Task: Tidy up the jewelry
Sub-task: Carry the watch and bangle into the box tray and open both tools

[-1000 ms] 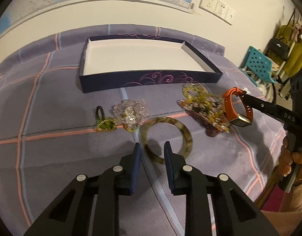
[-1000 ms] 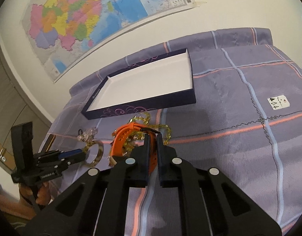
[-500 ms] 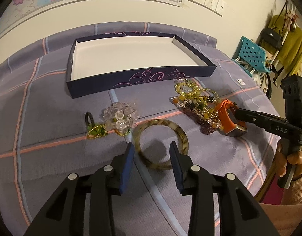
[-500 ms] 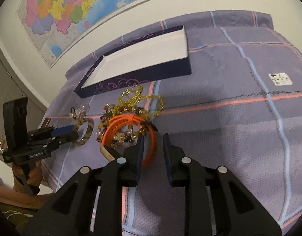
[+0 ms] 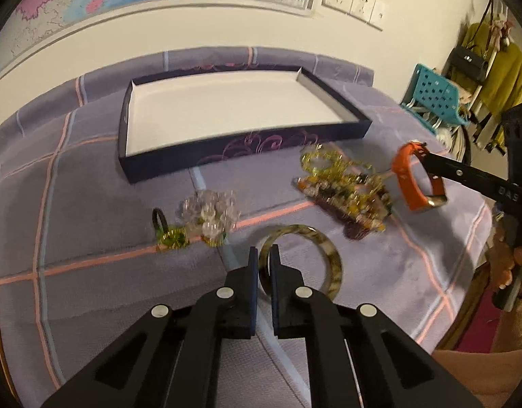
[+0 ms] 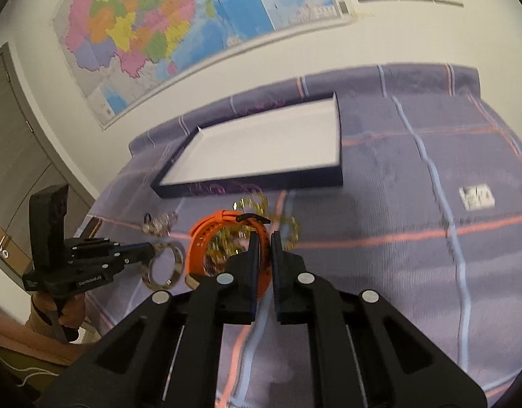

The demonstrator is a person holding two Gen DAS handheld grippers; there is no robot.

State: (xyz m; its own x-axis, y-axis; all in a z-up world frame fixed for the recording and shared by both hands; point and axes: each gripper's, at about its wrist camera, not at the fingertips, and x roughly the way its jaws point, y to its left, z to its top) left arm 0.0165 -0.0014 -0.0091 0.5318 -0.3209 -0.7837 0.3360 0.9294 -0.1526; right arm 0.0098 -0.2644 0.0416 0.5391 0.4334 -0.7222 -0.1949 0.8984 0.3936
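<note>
Before the open navy box [image 5: 240, 149], a crystal-bead hair tie [image 5: 206, 216] lay leftmost. Next, the left gripper [image 5: 263, 258] had just closed on the tortoiseshell bangle [image 5: 329, 255]. Beaded necklaces [image 5: 342, 190] followed. Rightmost, the right gripper [image 6: 263, 243] clamped the orange watch [image 5: 414, 180], lifted off the cloth.

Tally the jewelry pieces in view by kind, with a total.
Tortoiseshell bangle, in the left gripper: 1
Orange strap watch, in the right gripper: 1
Clear crystal bead cluster: 1
Black hair tie with green charm: 1
Tangled yellow bead heap, pieces inseparable: 1
Total: 5
</note>
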